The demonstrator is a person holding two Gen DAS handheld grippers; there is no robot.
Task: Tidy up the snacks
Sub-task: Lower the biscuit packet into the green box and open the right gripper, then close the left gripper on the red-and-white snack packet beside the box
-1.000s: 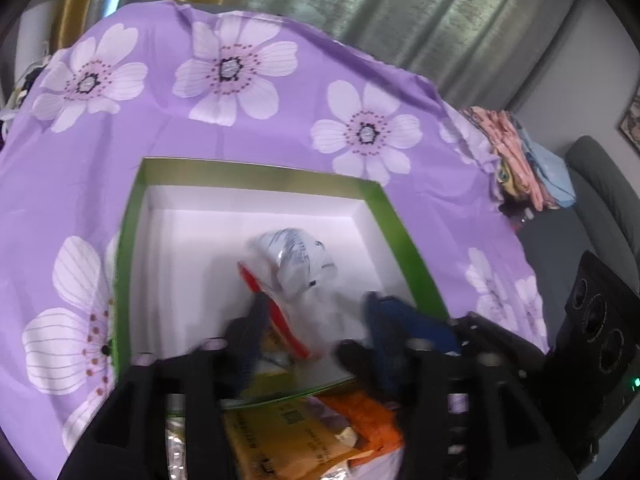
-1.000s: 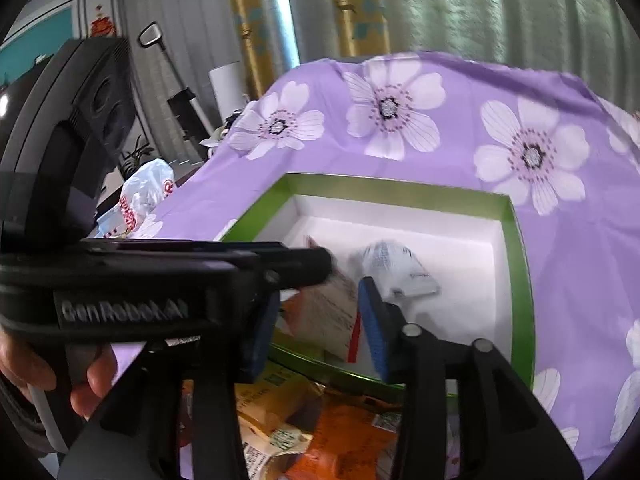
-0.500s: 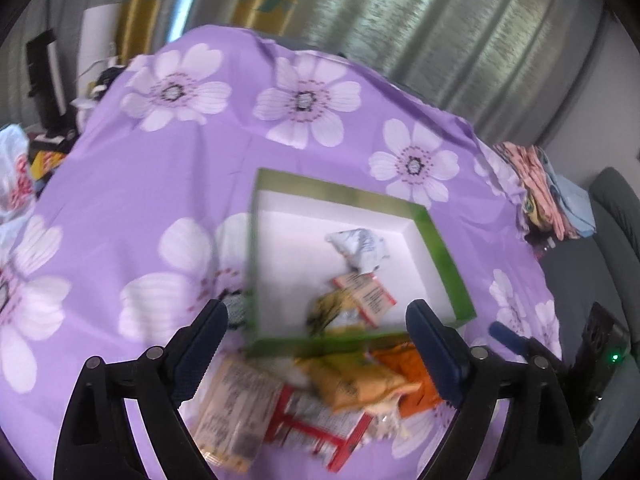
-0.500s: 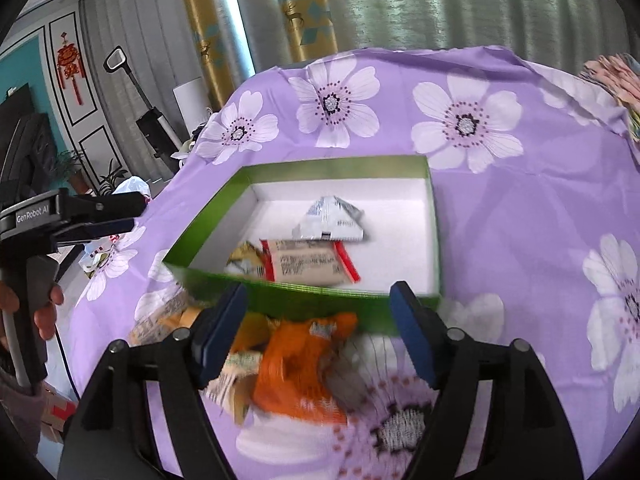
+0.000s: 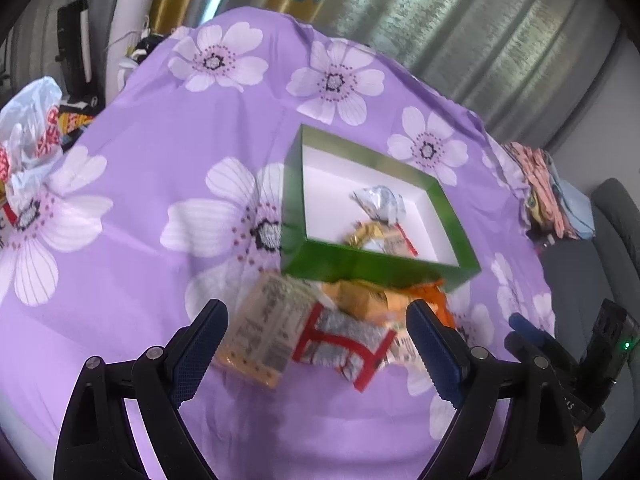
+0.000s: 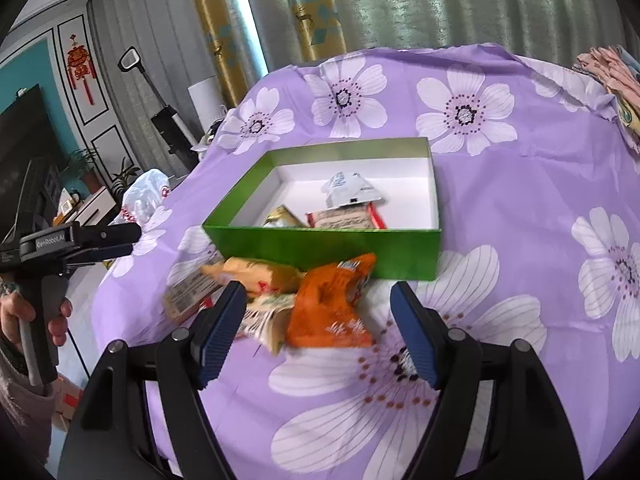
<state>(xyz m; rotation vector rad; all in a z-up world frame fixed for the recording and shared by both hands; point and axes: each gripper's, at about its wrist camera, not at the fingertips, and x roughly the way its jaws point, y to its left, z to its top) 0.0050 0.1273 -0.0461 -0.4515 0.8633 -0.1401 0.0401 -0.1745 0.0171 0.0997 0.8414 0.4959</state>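
On purple flowered cloth [image 6: 520, 208], green box [image 6: 320, 246] beside curtains [image 6: 400, 0].

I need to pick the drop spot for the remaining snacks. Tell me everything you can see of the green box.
The green box is a shallow, open-topped rectangular carton, apparently cardboard, glossy green outside and white inside. It sits flat on the purple flowered cloth. Inside lie a silver packet, a gold packet and a red-edged packet; much of the floor is bare. An orange packet and others lie against its near wall. No gripper touches it.
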